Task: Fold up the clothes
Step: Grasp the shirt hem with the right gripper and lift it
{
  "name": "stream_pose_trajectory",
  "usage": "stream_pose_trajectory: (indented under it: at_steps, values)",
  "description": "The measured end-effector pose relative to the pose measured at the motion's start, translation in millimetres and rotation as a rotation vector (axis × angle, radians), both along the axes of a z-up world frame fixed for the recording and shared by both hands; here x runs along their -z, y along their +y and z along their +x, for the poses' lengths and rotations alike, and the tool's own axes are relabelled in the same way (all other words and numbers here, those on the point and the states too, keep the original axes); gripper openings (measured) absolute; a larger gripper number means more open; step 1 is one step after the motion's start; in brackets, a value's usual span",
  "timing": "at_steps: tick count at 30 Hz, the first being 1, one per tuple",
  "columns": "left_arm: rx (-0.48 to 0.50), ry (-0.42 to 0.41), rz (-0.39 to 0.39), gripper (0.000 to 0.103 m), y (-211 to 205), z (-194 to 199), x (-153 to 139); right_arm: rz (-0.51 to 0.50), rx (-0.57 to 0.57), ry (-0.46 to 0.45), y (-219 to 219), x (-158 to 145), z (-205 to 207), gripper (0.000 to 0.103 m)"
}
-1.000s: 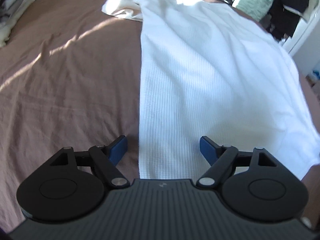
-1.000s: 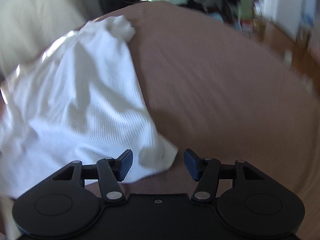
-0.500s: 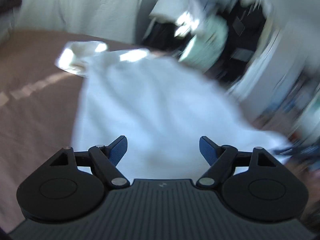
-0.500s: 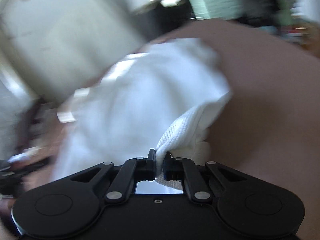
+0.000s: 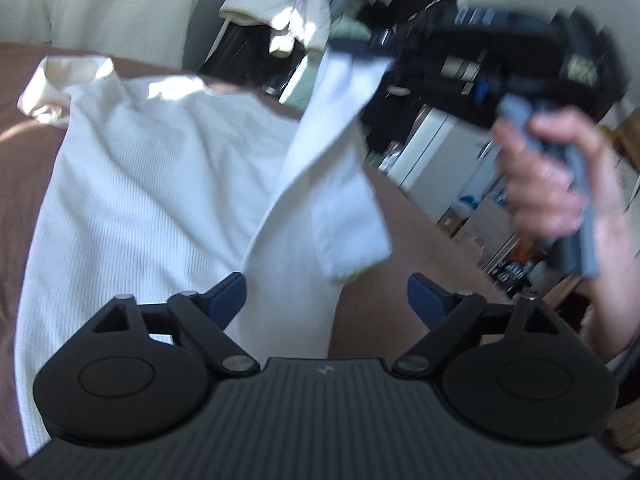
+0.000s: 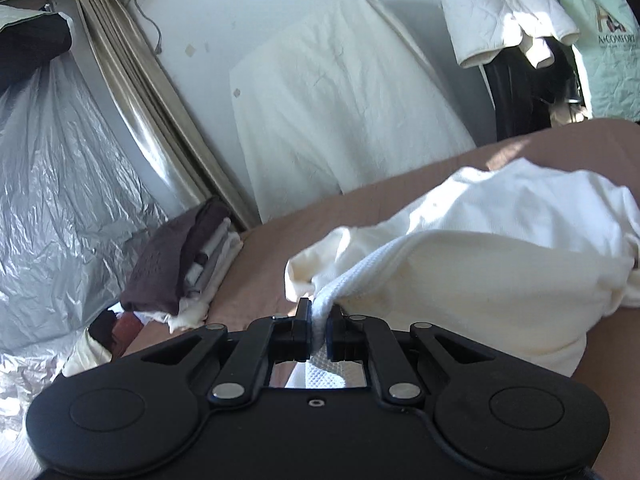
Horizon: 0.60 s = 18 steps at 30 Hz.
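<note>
Listing items, big to small.

1. Bed (image 5: 24,184), brown cover: carries the work.
2. White garment (image 5: 152,184), waffle-knit: most lies flat on bed, one edge lifted off it. Judged light, soft, limp; will sag and swing wherever unsupported, not slippery (textured knit should hold in pads). Best taken at hem, seam or corner, where cloth is doubled.
3. Folded stack (image 6: 188,256), dark and pale pieces, at far edge of bed.
4. Right gripper (image 6: 319,330): jaws together, clamped on a thick ribbed edge of garment, held raised.
5. Left gripper (image 5: 326,294): jaws opening, wide apart; cloth lies below and between them, not pinched. Free lower edge near it looks like the next hold.
</note>
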<state>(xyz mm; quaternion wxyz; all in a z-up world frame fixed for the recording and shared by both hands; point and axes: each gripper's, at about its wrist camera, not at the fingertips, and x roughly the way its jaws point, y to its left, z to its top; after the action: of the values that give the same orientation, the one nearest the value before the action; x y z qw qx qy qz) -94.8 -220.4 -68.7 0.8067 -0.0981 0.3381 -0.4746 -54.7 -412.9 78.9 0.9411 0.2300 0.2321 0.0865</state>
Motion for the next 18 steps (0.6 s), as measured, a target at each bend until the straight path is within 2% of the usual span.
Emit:
stream_pose_trajectory:
  at_steps: [2, 3, 4, 5, 6, 7, 9, 13, 16, 18]
  values:
    - [-0.029, 0.005, 0.085, 0.090, -11, 6, 12, -0.029, 0.007, -0.007, -5, 0, 1, 0.009]
    - [-0.050, -0.001, 0.129, 0.087, -15, 10, 18, -0.048, 0.014, -0.008, -7, 1, 5, 0.009]
    - [-0.075, -0.013, 0.170, 0.080, -18, 14, 22, -0.070, 0.025, -0.007, -10, 4, 13, 0.009]
    - [-0.090, -0.027, 0.208, 0.049, -18, 17, 25, -0.099, 0.037, -0.004, -13, 7, 21, 0.009]
    - [-0.087, -0.036, 0.225, 0.013, -16, 20, 26, -0.136, 0.055, 0.005, -16, 9, 29, 0.009]
    - [-0.076, -0.040, 0.227, 0.002, -14, 22, 26, -0.162, 0.075, 0.022, -19, 11, 35, 0.009]
    - [-0.058, -0.053, 0.217, 0.002, -8, 24, 24, -0.138, 0.080, 0.054, -23, 11, 35, 0.009]
    - [-0.086, -0.136, 0.141, 0.002, 1, 20, 2, -0.031, 0.093, -0.073, -20, -5, -12, 0.009]
    - [-0.150, -0.226, 0.084, 0.002, 12, 12, -11, -0.087, 0.198, -0.181, -26, -20, -52, 0.009]
    - [-0.186, -0.281, 0.094, 0.002, 10, 10, -14, -0.153, 0.239, -0.183, -36, -19, -59, 0.009]
